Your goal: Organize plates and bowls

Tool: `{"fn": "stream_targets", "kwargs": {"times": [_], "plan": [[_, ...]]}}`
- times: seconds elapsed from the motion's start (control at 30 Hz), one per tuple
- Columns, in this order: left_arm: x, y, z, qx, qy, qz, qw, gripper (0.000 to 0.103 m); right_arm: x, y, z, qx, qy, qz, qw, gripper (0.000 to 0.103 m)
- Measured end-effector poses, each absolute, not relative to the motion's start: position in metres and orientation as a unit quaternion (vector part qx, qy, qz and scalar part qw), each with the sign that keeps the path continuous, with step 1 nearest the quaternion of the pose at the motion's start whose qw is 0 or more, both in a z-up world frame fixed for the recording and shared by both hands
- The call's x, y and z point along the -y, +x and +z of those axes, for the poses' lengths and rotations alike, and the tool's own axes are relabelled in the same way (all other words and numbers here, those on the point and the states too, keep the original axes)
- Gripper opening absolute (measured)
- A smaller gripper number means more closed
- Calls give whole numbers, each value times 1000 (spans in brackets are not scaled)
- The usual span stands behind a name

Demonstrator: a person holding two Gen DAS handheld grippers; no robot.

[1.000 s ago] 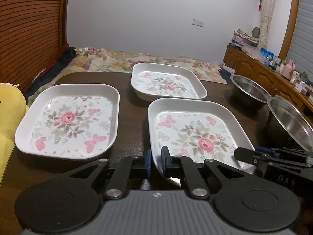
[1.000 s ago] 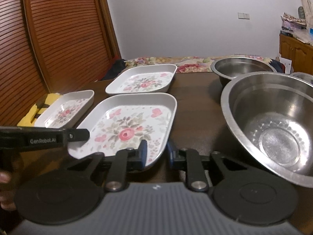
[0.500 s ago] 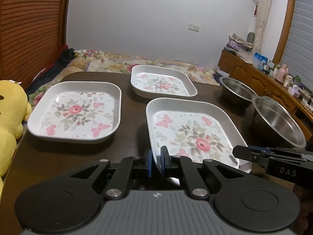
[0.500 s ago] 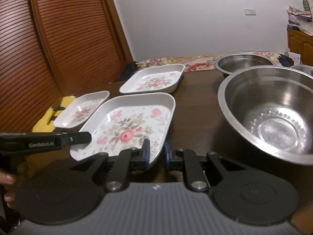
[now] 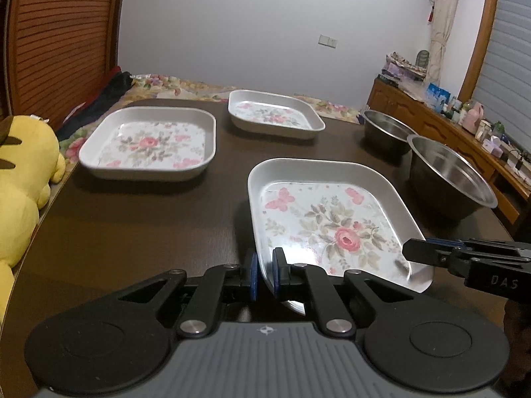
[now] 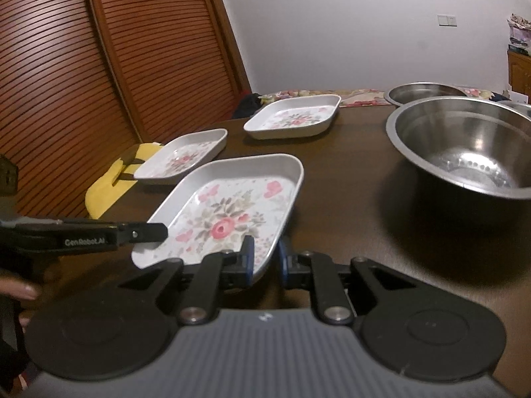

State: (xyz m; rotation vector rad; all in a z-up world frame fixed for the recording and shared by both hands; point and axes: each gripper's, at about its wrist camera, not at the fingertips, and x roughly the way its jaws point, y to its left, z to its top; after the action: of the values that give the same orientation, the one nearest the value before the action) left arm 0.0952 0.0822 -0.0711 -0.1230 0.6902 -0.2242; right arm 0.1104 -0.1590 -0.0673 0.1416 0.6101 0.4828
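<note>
my left claw [image 5: 264, 273] is pinched on the near left rim of the nearest floral plate [image 5: 332, 222]; my right claw [image 6: 265, 260] sits nearly closed around that plate's near right rim, though i cannot tell if the pads truly bite; the plate looks raised off the dark table [image 5: 139, 219]; two more floral plates [image 5: 149, 142] [image 5: 275, 114] lie farther off; two steel bowls [image 5: 451, 179] [image 5: 386, 131] stand right.

Both views are dim and faintly grainy, lit softly from overhead. The dark table [image 5: 139, 219] swallows detail, with soft shadows under each floral plate [image 5: 328, 225]. Mild glare streaks the steel bowl [image 6: 464, 152]. Fisheye curvature bends the frame edges, and corners darken.
</note>
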Motion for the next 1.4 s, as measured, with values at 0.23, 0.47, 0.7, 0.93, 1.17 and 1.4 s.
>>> {"fn": "stream_targets", "kwargs": {"times": [0.23,0.47,0.7,0.93,1.17,1.4], "plan": [[-82,93,-73,-338,-57,-105,934,10,158,105,-73,-302,67,236,921,18],[-83,94,-74,-339,-57,-106,933,10,157,102,-74,-295,67,234,924,19],[-83,94,-72,-335,-56,-100,935,11,157,101,-73,-285,55,220,931,21],[-90,96,-62,-322,-55,-83,941,13,166,103,-62,-263,57,209,940,27],[-96,96,-51,-310,-53,-77,946,13,169,107,-48,-245,51,210,945,28],[-102,98,-41,-297,-49,-70,951,21,158,115,-34,-240,39,231,942,30]]}}
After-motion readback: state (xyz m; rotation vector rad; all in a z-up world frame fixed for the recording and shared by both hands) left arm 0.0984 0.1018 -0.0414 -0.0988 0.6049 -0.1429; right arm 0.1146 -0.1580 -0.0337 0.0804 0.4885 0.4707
